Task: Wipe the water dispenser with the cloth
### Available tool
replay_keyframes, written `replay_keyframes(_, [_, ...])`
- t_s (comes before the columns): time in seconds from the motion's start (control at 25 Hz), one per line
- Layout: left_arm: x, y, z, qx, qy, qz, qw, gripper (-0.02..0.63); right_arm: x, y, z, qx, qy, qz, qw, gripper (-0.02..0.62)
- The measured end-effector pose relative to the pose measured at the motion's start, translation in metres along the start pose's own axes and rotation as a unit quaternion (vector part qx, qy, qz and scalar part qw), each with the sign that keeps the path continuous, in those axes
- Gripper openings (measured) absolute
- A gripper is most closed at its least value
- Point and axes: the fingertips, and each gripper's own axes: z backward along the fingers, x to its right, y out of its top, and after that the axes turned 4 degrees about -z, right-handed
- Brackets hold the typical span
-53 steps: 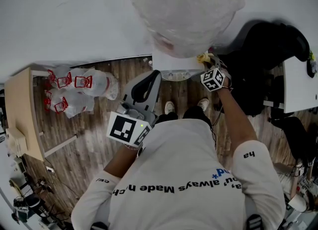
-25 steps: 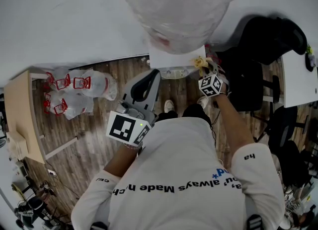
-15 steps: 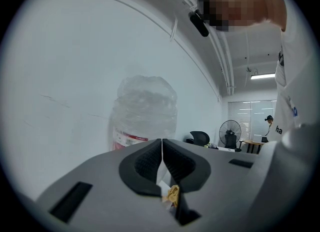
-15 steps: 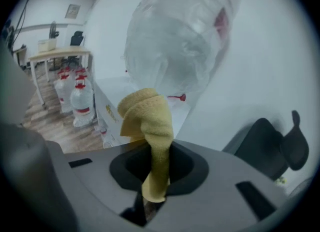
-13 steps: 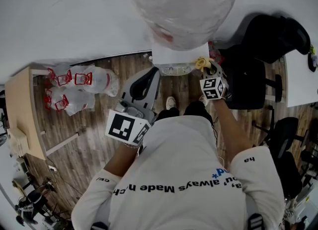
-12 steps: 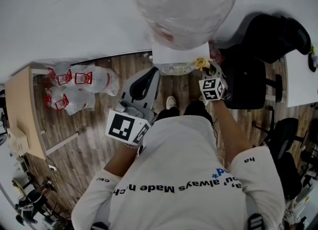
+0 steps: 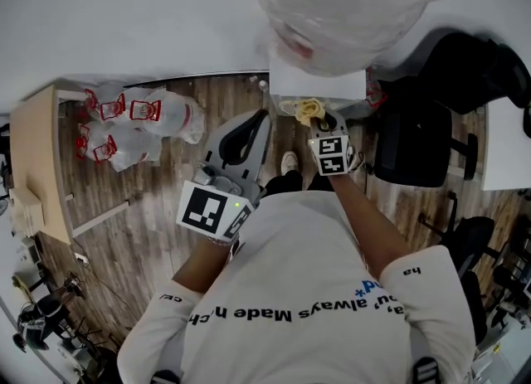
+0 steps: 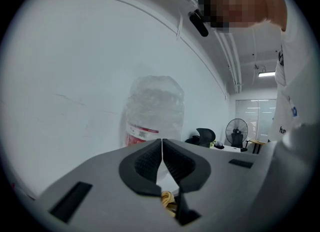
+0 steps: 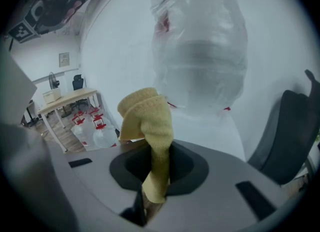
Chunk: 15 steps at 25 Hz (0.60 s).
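Note:
The water dispenser (image 7: pixel 315 85) is white with a big clear bottle (image 7: pixel 348 1) on top; the bottle (image 9: pixel 200 50) fills the right gripper view and stands behind the left jaws as the bottle (image 8: pixel 152 121). My right gripper (image 7: pixel 319 119) is shut on a yellow cloth (image 7: pixel 309 109), held against the dispenser's front near its left side. The cloth (image 9: pixel 147 126) sticks up folded from between the jaws. My left gripper (image 7: pixel 241 146) hangs shut and empty, left of the dispenser, pads touching.
Several empty water bottles with red caps (image 7: pixel 137 121) lie on the wooden floor at left beside a light wood desk (image 7: pixel 33 167). A black office chair (image 7: pixel 415 138) stands right of the dispenser. A white wall (image 7: pixel 124 17) runs behind.
My right gripper with the cloth has slid left along the dispenser's front, from its right corner toward the left side. The left gripper has stayed in place.

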Motion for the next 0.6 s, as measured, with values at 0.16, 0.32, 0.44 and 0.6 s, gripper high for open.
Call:
replay_keyframes(0.16, [-0.006, -0.004, 0.008, -0.003, 0.011, 0.003, 0.9999, 0.025, -0.033, -0.001, -0.025, -0.009, 0.027, -0.012, 1.000, 0.058])
replay_keyframes(0.32, [-0.012, -0.005, 0.014, -0.005, 0.021, 0.004, 0.9998, 0.026, -0.056, -0.008, -0.052, -0.025, 0.044, -0.005, 0.999, 0.058])
replay_keyframes(0.44, [-0.019, -0.007, 0.018, -0.009, 0.031, 0.004, 0.9995, 0.026, -0.069, -0.014, -0.067, -0.043, 0.052, -0.003, 0.998, 0.058])
replay_keyframes(0.6, [-0.028, -0.009, 0.024, -0.013, 0.046, 0.006, 0.9988, 0.026, -0.079, -0.024, -0.084, -0.074, 0.060, -0.009, 0.995, 0.058])
